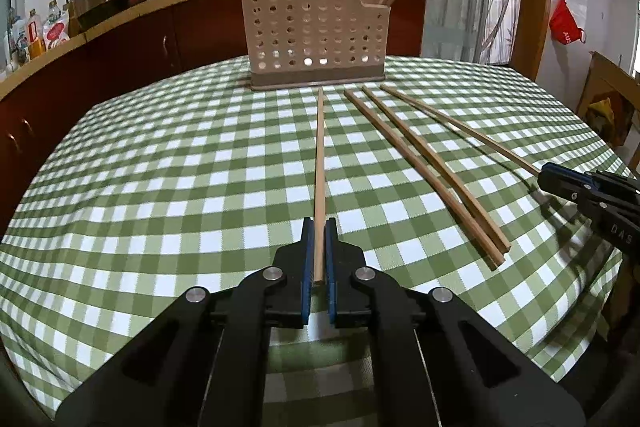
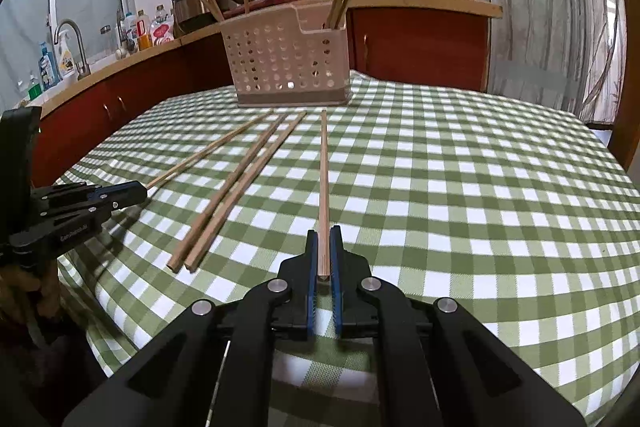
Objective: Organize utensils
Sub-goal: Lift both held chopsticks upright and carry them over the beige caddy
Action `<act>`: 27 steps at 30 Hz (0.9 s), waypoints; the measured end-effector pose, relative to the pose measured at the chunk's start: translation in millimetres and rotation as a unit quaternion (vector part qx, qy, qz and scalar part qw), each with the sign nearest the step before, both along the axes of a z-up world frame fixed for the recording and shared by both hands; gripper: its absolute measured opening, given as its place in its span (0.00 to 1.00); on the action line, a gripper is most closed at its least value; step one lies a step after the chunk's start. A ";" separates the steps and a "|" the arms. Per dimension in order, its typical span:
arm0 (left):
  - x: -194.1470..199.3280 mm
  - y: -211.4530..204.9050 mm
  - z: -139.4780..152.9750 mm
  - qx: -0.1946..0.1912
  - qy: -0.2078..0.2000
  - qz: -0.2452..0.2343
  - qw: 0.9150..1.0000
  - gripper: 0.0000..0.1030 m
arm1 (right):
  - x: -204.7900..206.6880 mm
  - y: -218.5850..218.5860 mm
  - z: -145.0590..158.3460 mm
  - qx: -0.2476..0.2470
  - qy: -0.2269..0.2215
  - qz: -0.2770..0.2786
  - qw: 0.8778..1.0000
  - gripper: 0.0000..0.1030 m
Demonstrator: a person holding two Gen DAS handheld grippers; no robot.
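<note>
A: Grippers first — left gripper (image 1: 319, 227) pinched tight on one chopstick (image 1: 319, 167), near end between the blue pads, far tip close to the holder (image 1: 316, 35)?
B: Yes. Right gripper (image 2: 324, 235) likewise clamped on another chopstick (image 2: 324, 179), which runs along the checked tablecloth (image 2: 460, 187) toward that perforated beige holder.
A: Loose ones?
B: Two loose chopsticks (image 1: 424, 171) flat on the cloth, side by side, between the held pair — several more standing tilted in the holder's compartments
</note>
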State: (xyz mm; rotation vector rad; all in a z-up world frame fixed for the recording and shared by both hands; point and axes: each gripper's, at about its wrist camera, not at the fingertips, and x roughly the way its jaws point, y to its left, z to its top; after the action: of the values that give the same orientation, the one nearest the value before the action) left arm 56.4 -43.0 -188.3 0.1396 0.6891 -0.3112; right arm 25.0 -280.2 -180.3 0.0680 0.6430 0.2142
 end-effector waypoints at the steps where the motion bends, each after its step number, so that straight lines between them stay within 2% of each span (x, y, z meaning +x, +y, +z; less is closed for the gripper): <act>1: -1.3 0.7 2.7 -0.001 -0.004 0.000 1.000 0.06 | -1.0 0.0 2.3 0.001 -0.003 -0.001 1.000 0.07; 27: -28.8 19.7 70.7 -0.023 -0.086 0.022 0.996 0.06 | -23.3 -5.7 68.9 0.009 -0.084 -0.019 0.996 0.06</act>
State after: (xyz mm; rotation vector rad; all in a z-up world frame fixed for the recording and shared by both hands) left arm 27.6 -23.3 -117.6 0.1067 0.5132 -0.2693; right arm 1.7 -285.9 -111.3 0.0780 0.4711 0.1864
